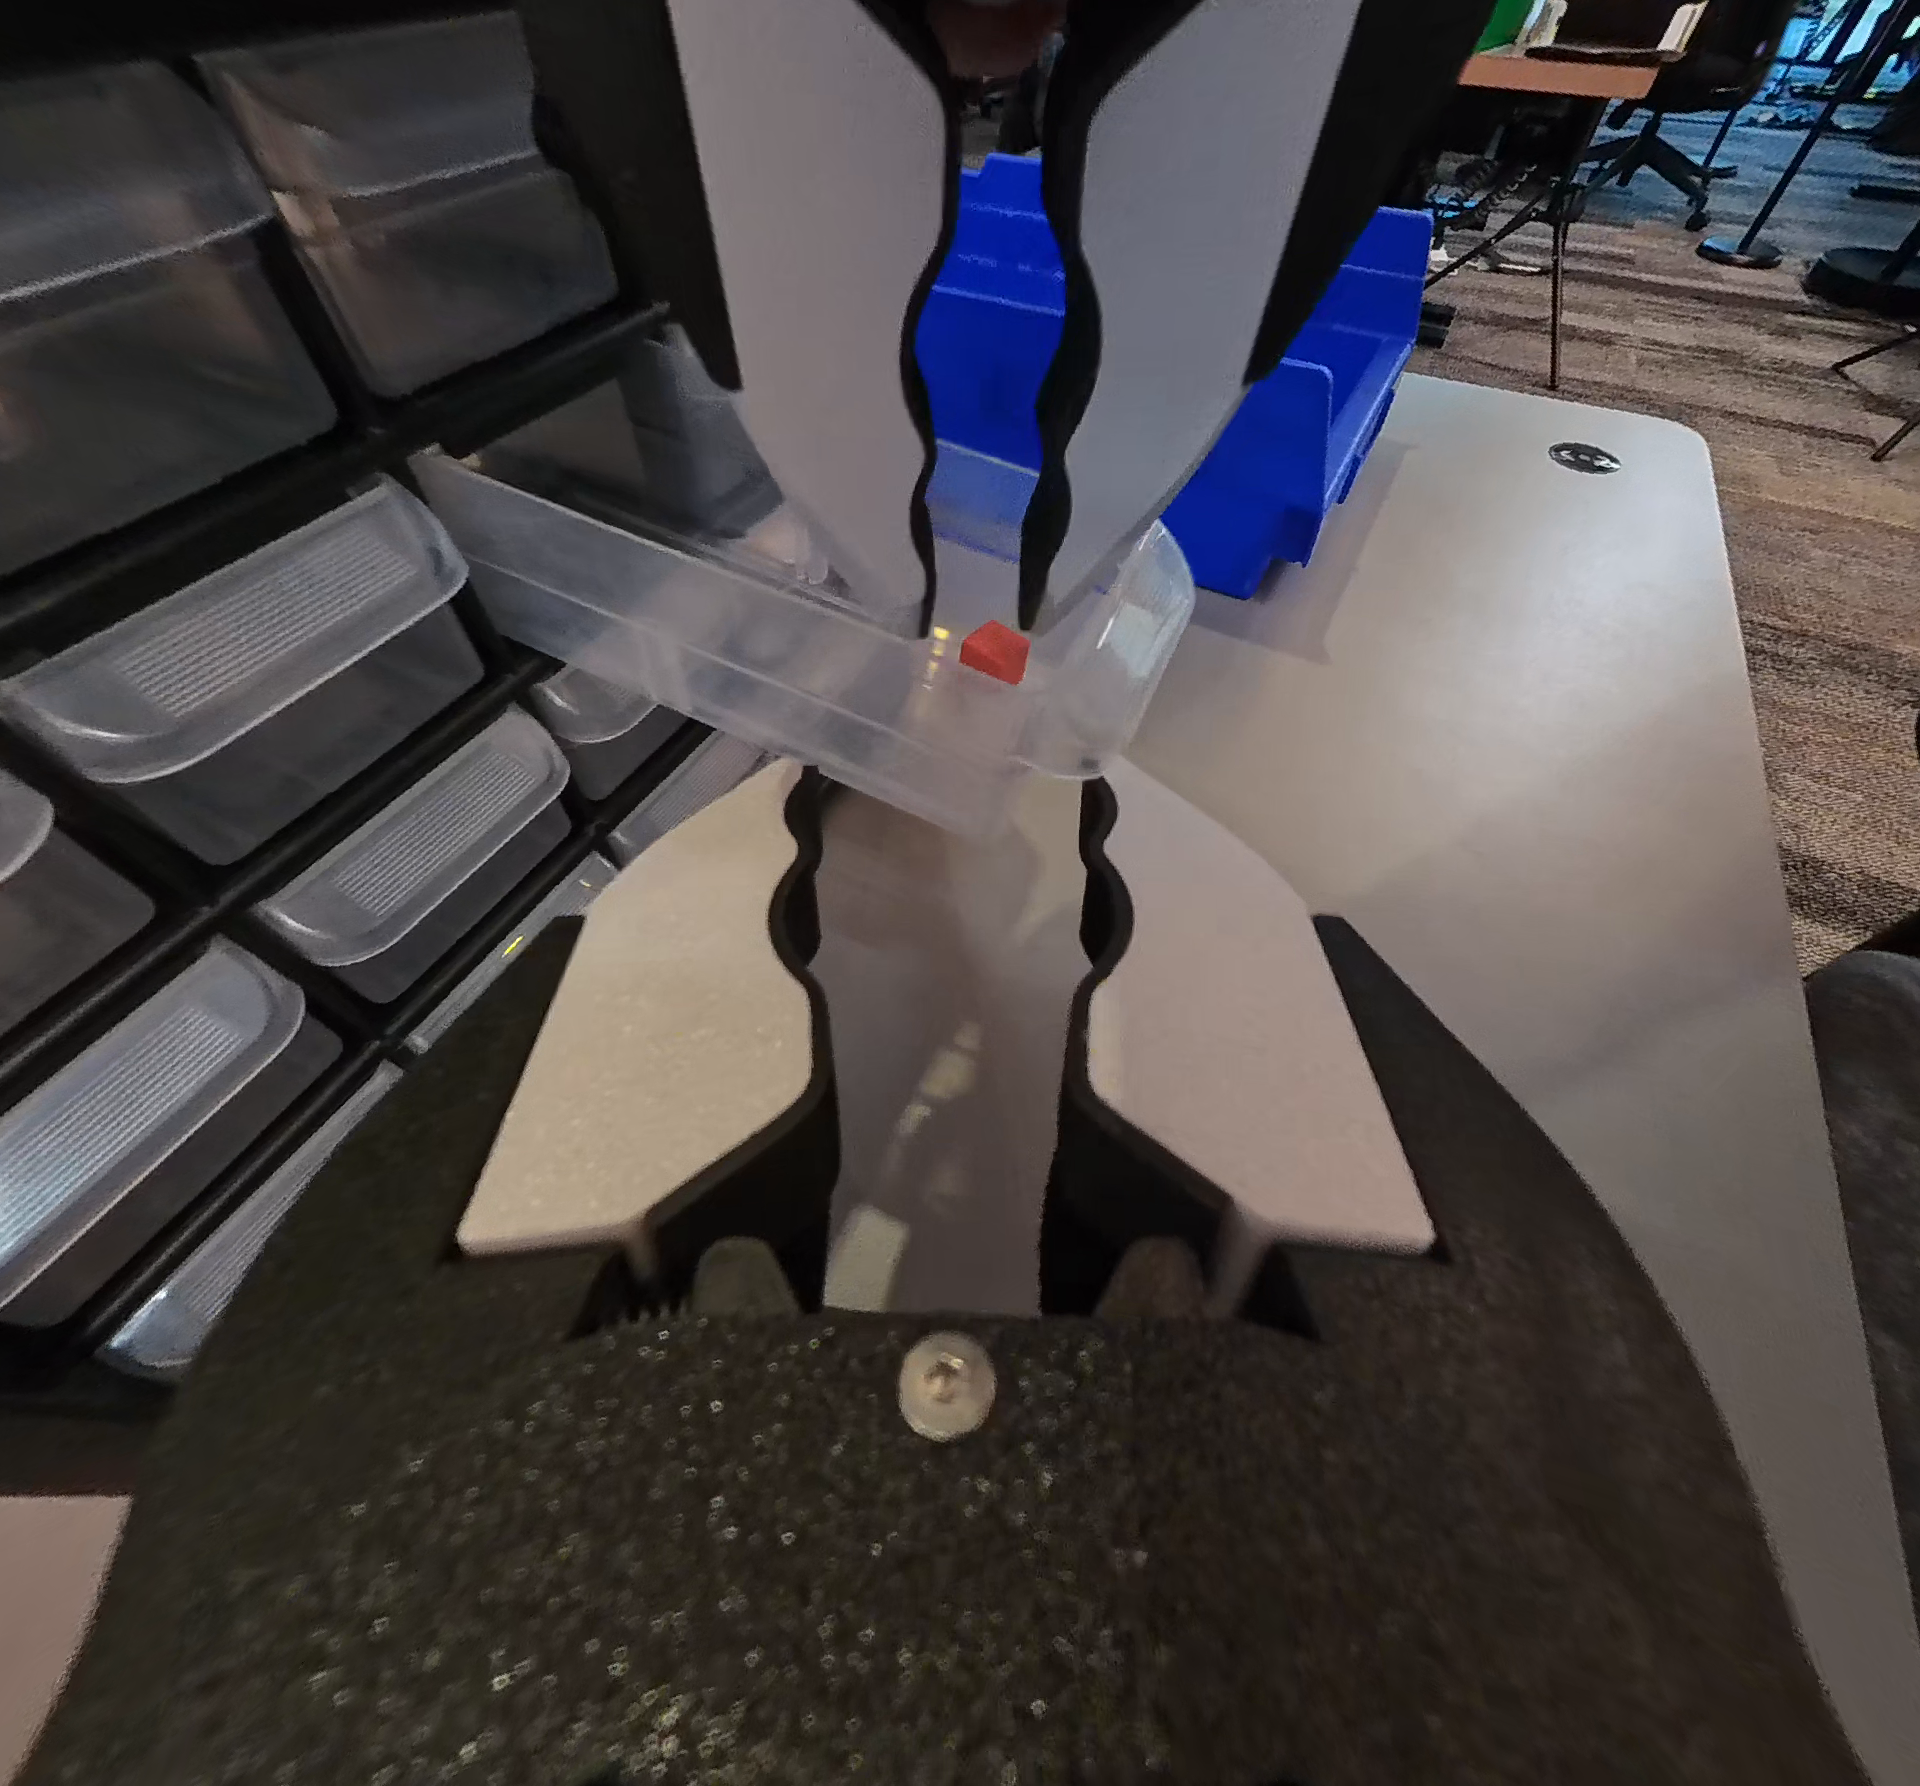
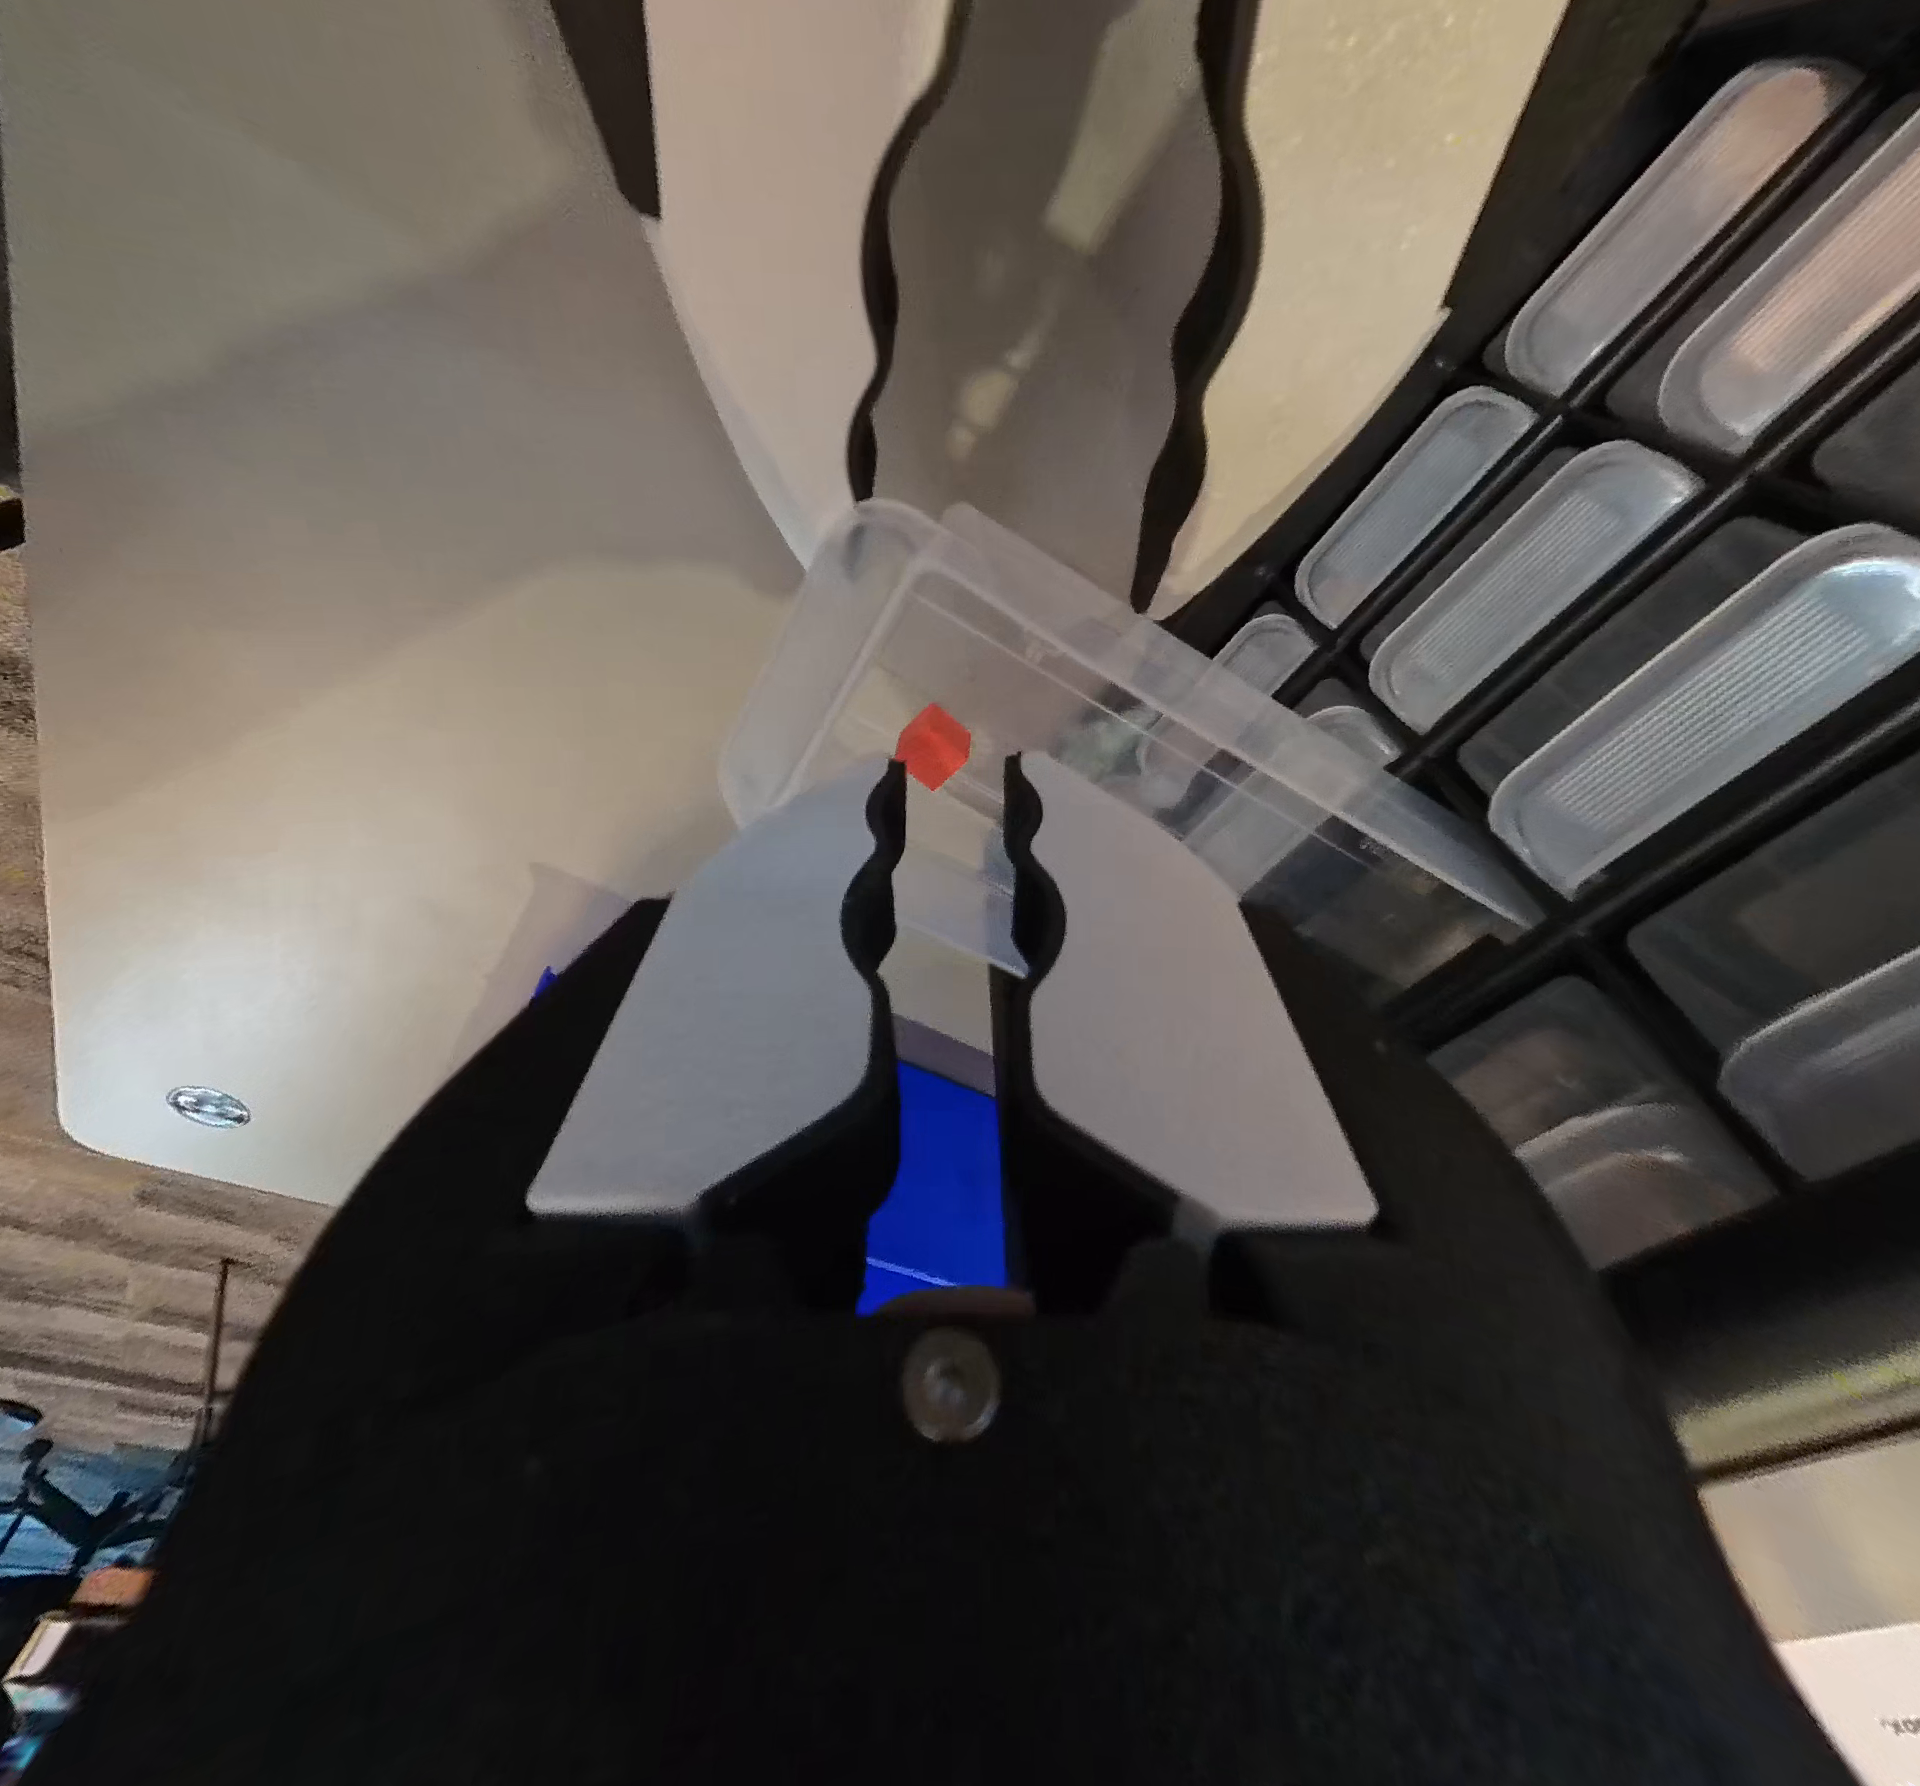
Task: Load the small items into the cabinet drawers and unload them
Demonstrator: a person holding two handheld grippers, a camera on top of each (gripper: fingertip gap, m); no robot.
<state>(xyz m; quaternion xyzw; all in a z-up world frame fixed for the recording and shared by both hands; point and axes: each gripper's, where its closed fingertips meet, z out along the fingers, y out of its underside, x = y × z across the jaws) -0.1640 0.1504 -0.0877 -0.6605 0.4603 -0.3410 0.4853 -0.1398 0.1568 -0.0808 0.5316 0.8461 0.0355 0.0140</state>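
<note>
Showing two claws, one red cube [image 1: 994, 653], one pulled-out drawer [image 1: 790, 666]

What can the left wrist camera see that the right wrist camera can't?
Only the left wrist view shows the whole blue bin and the chairs across the room. Only the right wrist view shows a white paper at its corner. Both show the red cube in the pulled-out clear drawer, the open right gripper over it, and the cabinet.

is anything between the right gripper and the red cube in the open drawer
Nothing visible. The right gripper is open at the red cube in the pulled-out clear drawer, one fingertip touching or nearly touching it.
</note>
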